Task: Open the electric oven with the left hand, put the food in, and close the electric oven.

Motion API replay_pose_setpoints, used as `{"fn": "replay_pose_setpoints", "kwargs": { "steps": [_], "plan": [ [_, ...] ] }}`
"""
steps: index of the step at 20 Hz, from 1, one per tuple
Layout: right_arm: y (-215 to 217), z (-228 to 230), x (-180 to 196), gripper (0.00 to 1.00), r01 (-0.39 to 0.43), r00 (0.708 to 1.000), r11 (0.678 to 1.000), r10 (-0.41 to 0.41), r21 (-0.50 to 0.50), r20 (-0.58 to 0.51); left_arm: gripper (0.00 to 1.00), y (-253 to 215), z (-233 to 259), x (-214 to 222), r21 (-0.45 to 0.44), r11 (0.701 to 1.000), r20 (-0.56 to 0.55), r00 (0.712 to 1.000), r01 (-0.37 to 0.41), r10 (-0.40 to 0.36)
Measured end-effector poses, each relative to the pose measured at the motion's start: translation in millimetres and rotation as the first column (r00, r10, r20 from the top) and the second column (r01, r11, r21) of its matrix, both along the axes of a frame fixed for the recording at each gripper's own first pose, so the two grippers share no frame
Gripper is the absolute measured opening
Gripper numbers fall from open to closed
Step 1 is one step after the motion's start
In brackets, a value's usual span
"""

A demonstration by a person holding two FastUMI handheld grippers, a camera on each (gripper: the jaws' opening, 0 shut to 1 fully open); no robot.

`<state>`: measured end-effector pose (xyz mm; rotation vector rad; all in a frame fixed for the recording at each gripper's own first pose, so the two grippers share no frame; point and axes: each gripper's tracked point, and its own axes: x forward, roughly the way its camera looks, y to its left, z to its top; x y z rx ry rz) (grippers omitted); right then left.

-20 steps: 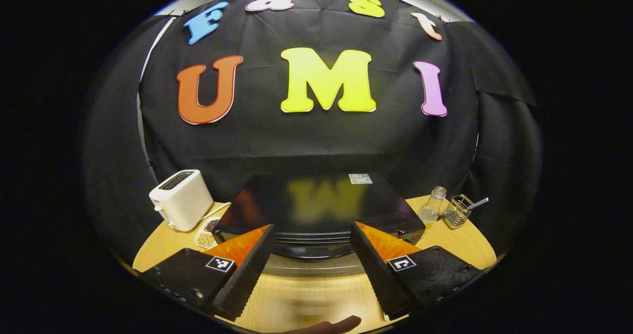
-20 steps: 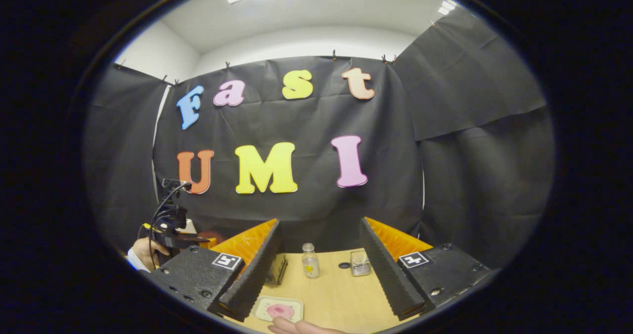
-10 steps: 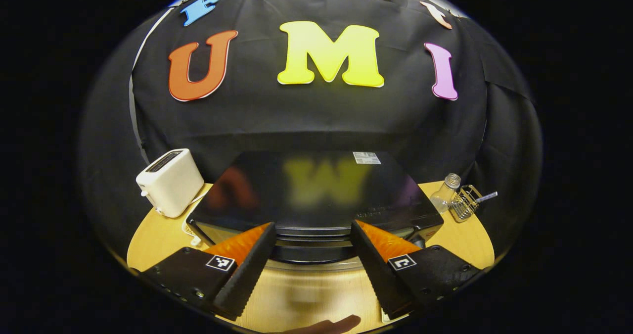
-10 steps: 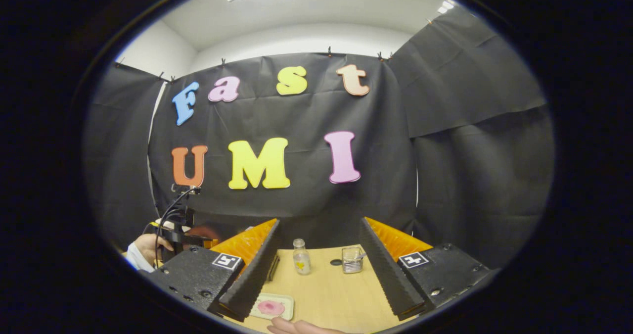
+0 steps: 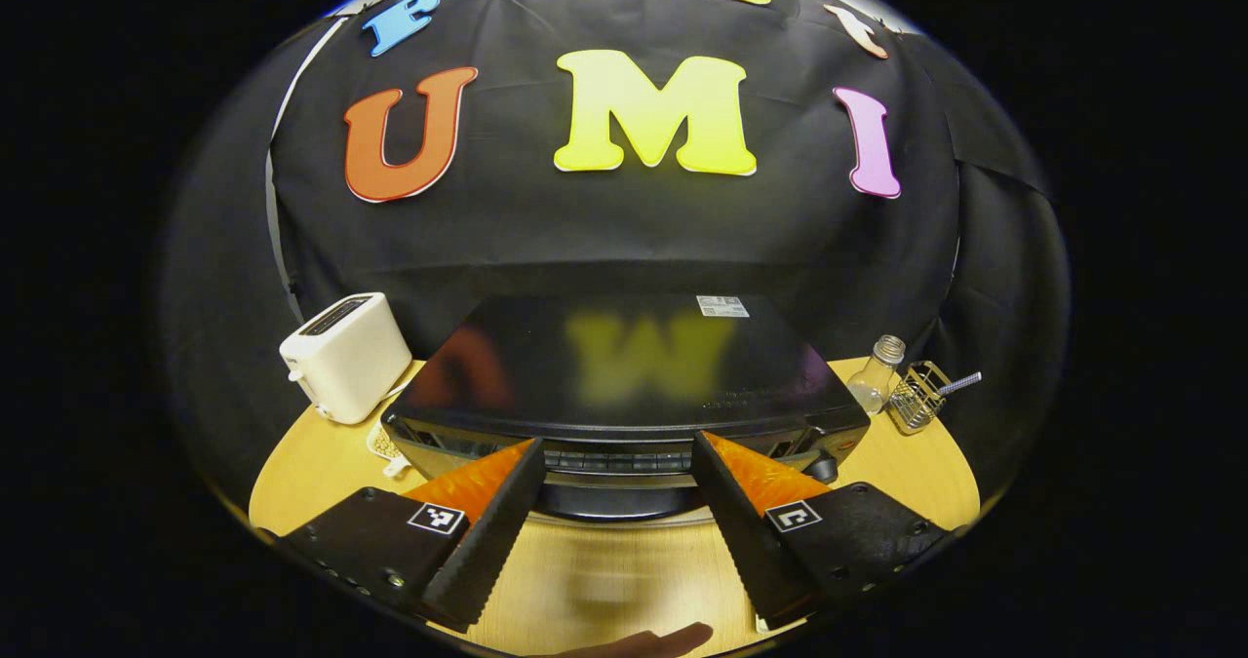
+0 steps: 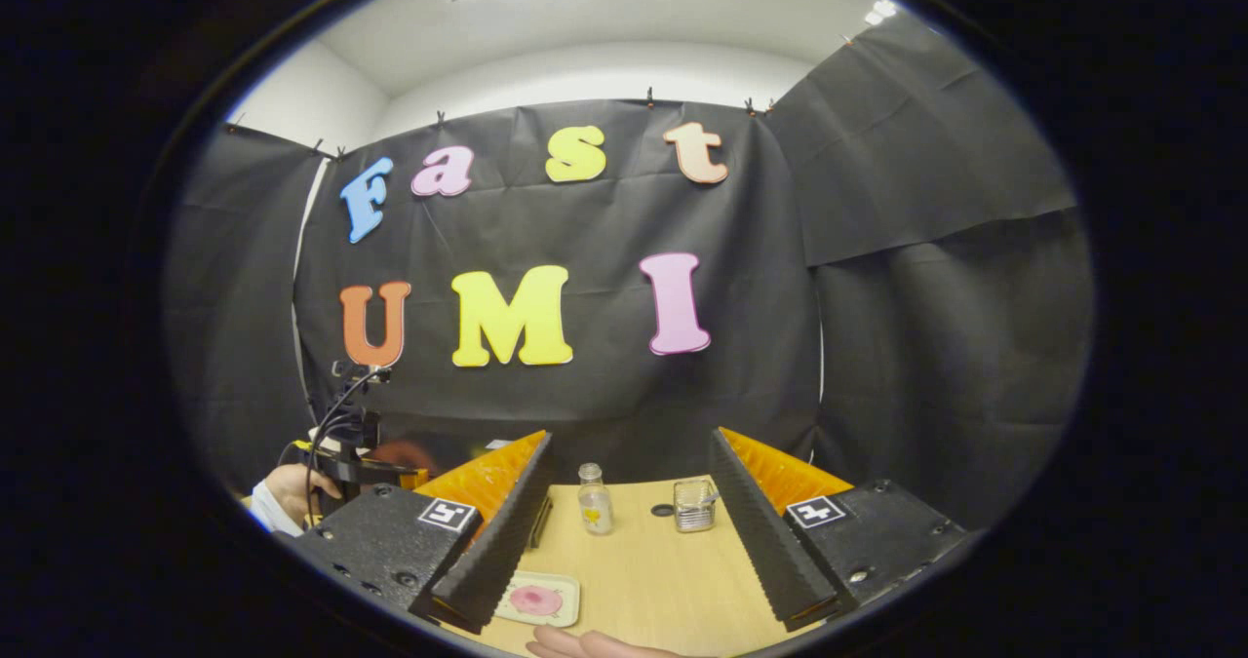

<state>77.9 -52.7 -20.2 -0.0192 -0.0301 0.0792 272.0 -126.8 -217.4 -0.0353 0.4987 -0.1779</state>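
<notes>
Black cloth backs a round wooden table (image 5: 907,463). At centre frame in the left gripper view sits the electric oven (image 5: 624,375), door shut, dark top towards you. Your left gripper (image 5: 616,531) hangs before its front edge, fingers spread wide and holding nothing, evidently lined up to take the door. At left stands a white toaster (image 5: 343,354); at right, a small bottle (image 5: 875,375) and a wire holder (image 5: 919,395). In the right gripper view your right gripper (image 6: 629,549) is likewise wide open and empty, poised above the table. Low in that frame lies the food (image 6: 535,599), a pink piece on a pale tray (image 6: 565,590), kept near that hand for loading. At left your hand (image 6: 292,492) holds the other tool
</notes>
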Motion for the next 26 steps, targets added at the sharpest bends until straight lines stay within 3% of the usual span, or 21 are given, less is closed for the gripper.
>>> {"fn": "replay_pose_setpoints", "kwargs": {
  "steps": [7, 10, 13, 14, 15, 16, 17, 26],
  "plan": [
    [3.9, 2.6, -9.0, 0.96, 0.001, 1.000, 1.000, -0.001, 0.009, 0.013, 0.96, 4.0, -5.7, -31.5, -0.026, 0.999, 0.044, 0.998, 0.034, -0.033],
    [3.4, -1.8, -9.3, 0.96, 0.002, 1.000, 1.000, -0.003, 0.017, 0.005, 0.96, 7.3, -11.0, -43.8, 0.038, 0.997, 0.087, 0.994, 0.060, -0.063],
    [3.7, -8.3, -7.8, 0.96, 0.004, 1.000, 1.000, -0.004, 0.023, -0.008, 0.96, 7.4, -17.6, -55.2, 0.013, 0.999, 0.106, 0.993, 0.045, -0.046],
    [3.8, -11.2, -6.7, 1.00, 0.005, 1.000, 1.000, -0.005, 0.024, -0.014, 0.96, 8.4, -19.4, -59.1, 0.010, 0.999, 0.114, 0.992, 0.044, -0.045],
    [3.3, -13.2, -6.7, 0.96, 0.006, 1.000, 1.000, -0.006, 0.024, -0.020, 0.96, 8.9, -21.0, -63.3, 0.011, 0.999, 0.124, 0.991, 0.042, -0.043],
    [2.6, -14.9, -5.8, 1.00, 0.006, 1.000, 1.000, -0.005, 0.023, -0.024, 0.96, 9.9, -24.2, -68.6, 0.012, 0.999, 0.133, 0.990, 0.040, -0.041],
    [2.1, -16.3, -5.4, 0.96, 0.007, 1.000, 1.000, -0.006, 0.023, -0.028, 0.96, 10.2, -27.4, -72.9, 0.012, 0.999, 0.142, 0.989, 0.039, -0.040],
    [1.6, -25.4, -5.1, 0.96, 0.001, 0.999, 1.000, 0.000, 0.020, -0.047, 0.96, 13.2, -65.7, -112.7, 0.004, 0.999, 0.204, 0.978, 0.043, -0.043]
  ]
}}
